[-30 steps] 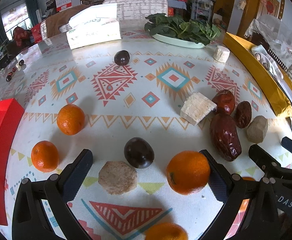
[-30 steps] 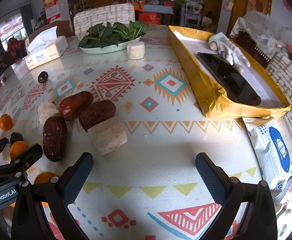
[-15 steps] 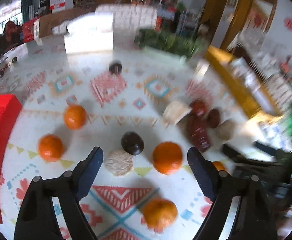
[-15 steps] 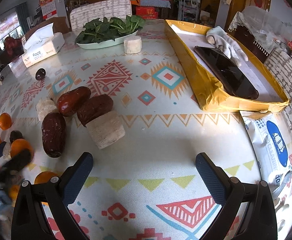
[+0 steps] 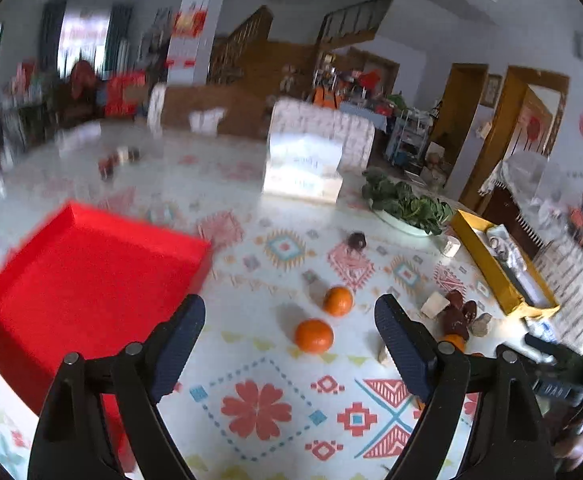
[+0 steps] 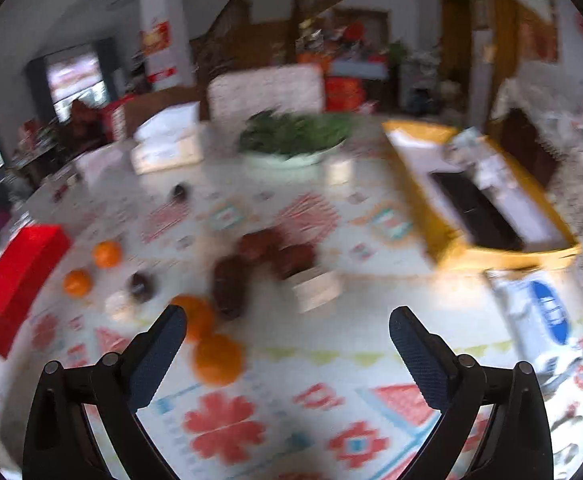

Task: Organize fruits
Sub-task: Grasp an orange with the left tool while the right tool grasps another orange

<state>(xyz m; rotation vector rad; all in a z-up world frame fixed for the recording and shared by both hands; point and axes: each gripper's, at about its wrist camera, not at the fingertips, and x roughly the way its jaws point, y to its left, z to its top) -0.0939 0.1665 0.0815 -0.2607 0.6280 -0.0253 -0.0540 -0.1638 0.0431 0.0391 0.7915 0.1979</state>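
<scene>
Both grippers are open and empty, held above the patterned table. My left gripper (image 5: 289,322) hangs beside a red tray (image 5: 79,280), with two oranges (image 5: 314,335) (image 5: 337,301) ahead between its fingers and a dark plum (image 5: 356,240) farther off. My right gripper (image 6: 287,330) is above two oranges (image 6: 216,358) (image 6: 195,316). Beyond them lie red dates (image 6: 231,284), pale blocks (image 6: 315,288), a dark plum (image 6: 141,284) and two more oranges (image 6: 106,253) (image 6: 77,282) near the red tray (image 6: 19,280). The right gripper shows at the right edge of the left wrist view (image 5: 563,364).
A plate of greens (image 6: 291,140), a tissue box (image 5: 303,168), a yellow box (image 6: 479,200) holding a black phone, and a wipes pack (image 6: 539,312) sit on the table. Chairs and room clutter lie beyond the far edge.
Both grippers have risen and pulled back from the fruit. The left one has swung left, bringing the red tray into view. Both stay open; the views are blurred by motion.
</scene>
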